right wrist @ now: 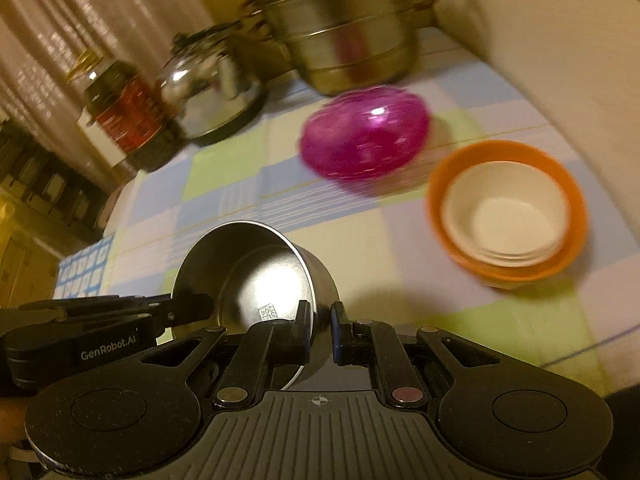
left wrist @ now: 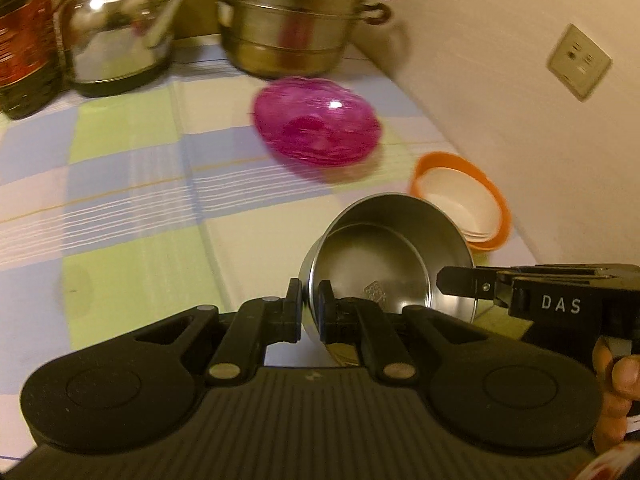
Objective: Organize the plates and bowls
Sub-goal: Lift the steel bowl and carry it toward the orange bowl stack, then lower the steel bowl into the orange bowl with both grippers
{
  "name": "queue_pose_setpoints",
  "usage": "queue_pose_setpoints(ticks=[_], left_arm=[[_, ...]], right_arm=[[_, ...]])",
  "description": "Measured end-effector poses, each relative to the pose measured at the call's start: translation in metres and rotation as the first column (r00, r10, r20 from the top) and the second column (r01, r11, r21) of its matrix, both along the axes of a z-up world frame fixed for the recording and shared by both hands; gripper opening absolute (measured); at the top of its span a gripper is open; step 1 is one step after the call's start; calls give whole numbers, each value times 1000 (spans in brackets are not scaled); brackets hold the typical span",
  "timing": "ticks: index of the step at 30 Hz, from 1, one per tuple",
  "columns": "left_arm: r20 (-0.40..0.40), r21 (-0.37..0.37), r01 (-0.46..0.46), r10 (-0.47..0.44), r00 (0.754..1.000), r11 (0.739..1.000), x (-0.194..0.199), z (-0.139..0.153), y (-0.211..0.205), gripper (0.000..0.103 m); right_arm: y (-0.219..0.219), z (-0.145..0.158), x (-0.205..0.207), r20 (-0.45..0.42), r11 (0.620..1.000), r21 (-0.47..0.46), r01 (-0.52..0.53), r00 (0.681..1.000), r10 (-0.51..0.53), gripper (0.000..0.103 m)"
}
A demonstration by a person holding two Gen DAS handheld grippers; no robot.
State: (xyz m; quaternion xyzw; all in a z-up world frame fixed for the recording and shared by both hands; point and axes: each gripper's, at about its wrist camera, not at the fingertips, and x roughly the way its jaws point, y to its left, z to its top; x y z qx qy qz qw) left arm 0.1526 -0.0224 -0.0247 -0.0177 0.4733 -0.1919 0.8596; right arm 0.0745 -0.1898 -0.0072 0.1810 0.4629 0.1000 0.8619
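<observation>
steel bowl (left wrist: 384, 264) gripped by left gripper (left wrist: 311, 310), right gripper (right wrist: 321, 330)

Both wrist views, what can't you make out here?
- Pink bowl: motion-blurred in both views, pattern unreadable.
- Bottle: label blurred; left view's edge cuts it.
- Steel bowl: base stamp too small; underside hidden by left gripper.
- White bowls in orange bowl: count unclear.

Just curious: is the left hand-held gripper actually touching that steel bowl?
Touching. In the left wrist view, the left hand-held gripper has its jaws shut on the steel bowl's rim, one pad on each side of the wall.
</observation>
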Motion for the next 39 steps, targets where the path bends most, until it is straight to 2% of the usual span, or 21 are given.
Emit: queue_pose_setpoints(ticks=[7, 19, 32, 39], left_arm=[[-7, -7, 59, -59, 998, 998, 0, 3, -44, 7], [-7, -14, 130, -130, 991, 991, -1, 9, -96, 7], [-11, -28, 147, -147, 989, 989, 7, 11, -120, 7], [-6, -45, 132, -132, 991, 990, 21, 16, -125, 7]], right_arm=[[-48, 5, -15, -1, 998, 2, 64, 998, -64, 10], [-100, 12, -27, 7, 992, 6, 126, 992, -126, 10], [-123, 15, -26, 23, 989, -1, 150, 988, -150, 9], [-130, 20, -13, 40, 989, -9, 145, 989, -145, 9]])
